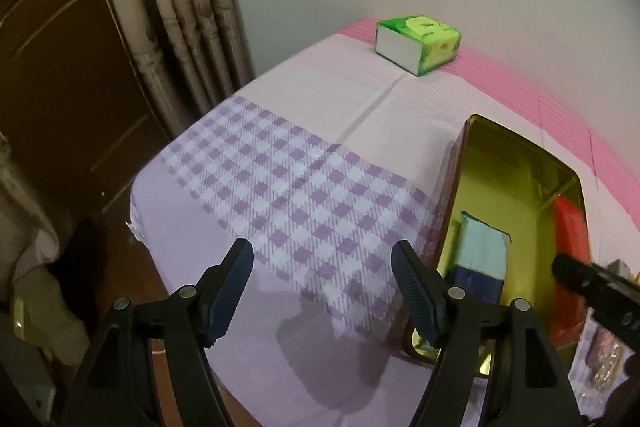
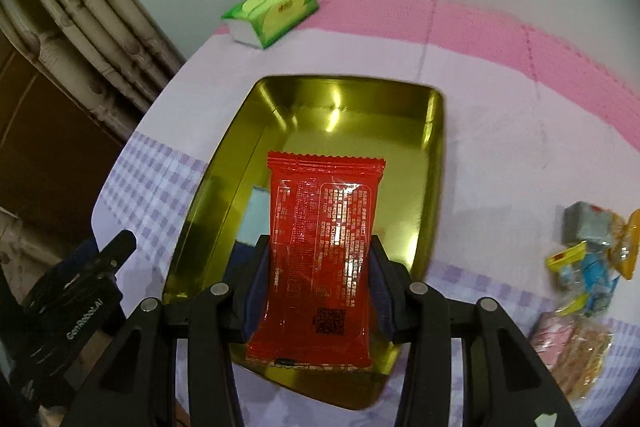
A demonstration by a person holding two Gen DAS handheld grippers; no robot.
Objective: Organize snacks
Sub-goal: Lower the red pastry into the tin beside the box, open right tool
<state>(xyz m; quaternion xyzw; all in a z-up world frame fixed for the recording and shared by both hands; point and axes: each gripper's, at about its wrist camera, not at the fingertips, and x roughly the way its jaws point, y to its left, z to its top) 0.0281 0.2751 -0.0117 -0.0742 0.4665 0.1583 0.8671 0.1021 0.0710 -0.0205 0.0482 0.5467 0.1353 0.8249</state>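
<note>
While the right gripper [image 2: 318,267] is clamped on the red snack packet [image 2: 322,247] directly over the gold tin [image 2: 434,163], the step in hand looks like setting that packet down inside the tin. To do it well, I would lower the packet until its underside is close to the tin floor, keep it level and aligned with the tin's long side, and place it to the right of the pale blue packet [image 2: 254,217] already lying near the left wall, so the two sit side by side instead of overlapping; only then should the jaws part, and the fingers should lift straight up clear of the rim. The packet is glossy, flat and rectangular, with a zigzag-cut far edge, fine white print and a QR code near its near end; it seems soft and light, so a gentle grip suffices. More loose snacks [image 2: 588,267] wait on the cloth, well apart to the right. The left gripper [image 1: 322,291] hovers with its jaws apart, holding nothing, over the checked tablecloth [image 1: 280,187] just left of the tin.
</note>
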